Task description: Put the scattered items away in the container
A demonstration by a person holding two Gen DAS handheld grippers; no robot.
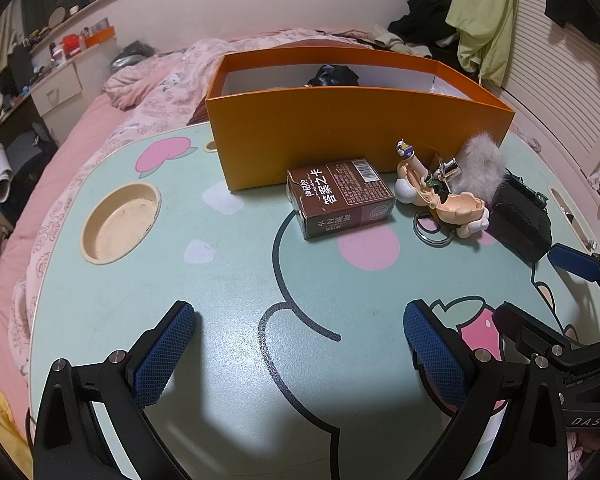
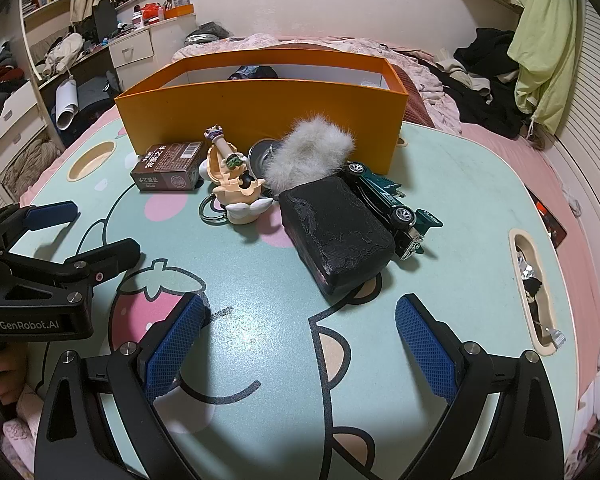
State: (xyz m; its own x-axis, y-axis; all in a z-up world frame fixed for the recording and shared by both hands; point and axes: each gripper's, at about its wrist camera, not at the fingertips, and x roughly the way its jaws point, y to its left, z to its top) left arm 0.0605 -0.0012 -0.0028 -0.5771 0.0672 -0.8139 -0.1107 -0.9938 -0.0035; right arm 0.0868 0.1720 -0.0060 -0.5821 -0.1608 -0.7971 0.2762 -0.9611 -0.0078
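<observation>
An orange box stands at the far side of the mint lap table, with a dark item inside it. In front of it lie a brown card box, a figurine keychain, a grey fluffy piece, a black pouch, a green toy car and a silver tin. My left gripper hovers open, short of the card box. My right gripper is open just before the pouch.
A round cup recess sits at the table's left, and a slot holding small bits runs along its right edge. Pink bedding surrounds the table. A hand grips the left tool's handle.
</observation>
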